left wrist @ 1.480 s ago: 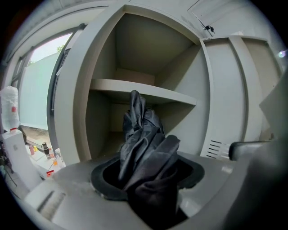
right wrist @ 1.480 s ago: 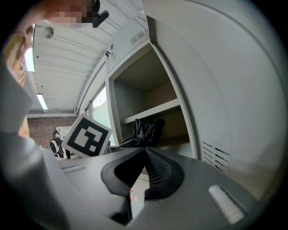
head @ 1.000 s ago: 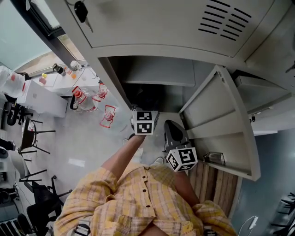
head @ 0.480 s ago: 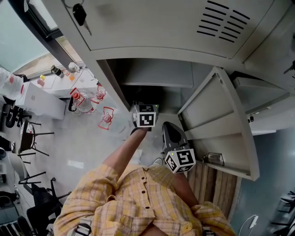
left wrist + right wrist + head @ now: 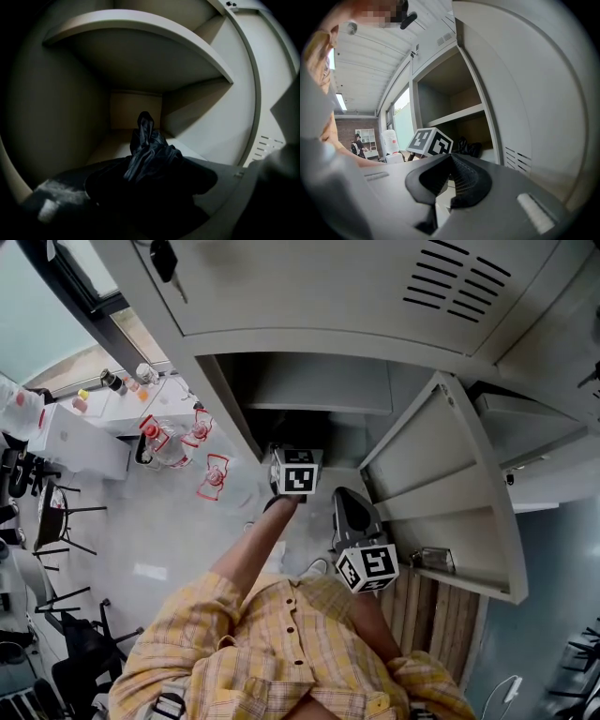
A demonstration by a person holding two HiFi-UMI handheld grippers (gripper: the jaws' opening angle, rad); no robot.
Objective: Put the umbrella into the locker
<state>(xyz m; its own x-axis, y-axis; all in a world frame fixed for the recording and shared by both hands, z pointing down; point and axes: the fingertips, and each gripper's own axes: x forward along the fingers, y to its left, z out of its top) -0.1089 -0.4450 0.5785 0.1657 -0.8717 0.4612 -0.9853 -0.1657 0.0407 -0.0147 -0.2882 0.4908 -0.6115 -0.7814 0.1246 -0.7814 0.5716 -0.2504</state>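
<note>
The black folded umbrella (image 5: 149,152) lies on the floor of the open grey locker (image 5: 309,381), under its shelf (image 5: 140,33). My left gripper (image 5: 150,190) reaches into the locker. Its jaws have just been opening and stand wide, with the umbrella's near end between them but not pinched. In the head view only the left gripper's marker cube (image 5: 297,472) shows at the locker mouth. My right gripper (image 5: 451,157) hangs back outside the locker, shut and empty, beside the open door (image 5: 441,493). The umbrella (image 5: 468,147) also shows past it.
A key (image 5: 164,259) hangs from the locker door above. Water bottles with red handles (image 5: 178,442) stand on the floor at left, near a white cabinet (image 5: 80,442) and dark chairs (image 5: 56,521). A wooden slatted patch (image 5: 441,610) lies at lower right.
The left gripper's cube has shifted slightly further toward the locker mouth. The right gripper has stayed where it was.
</note>
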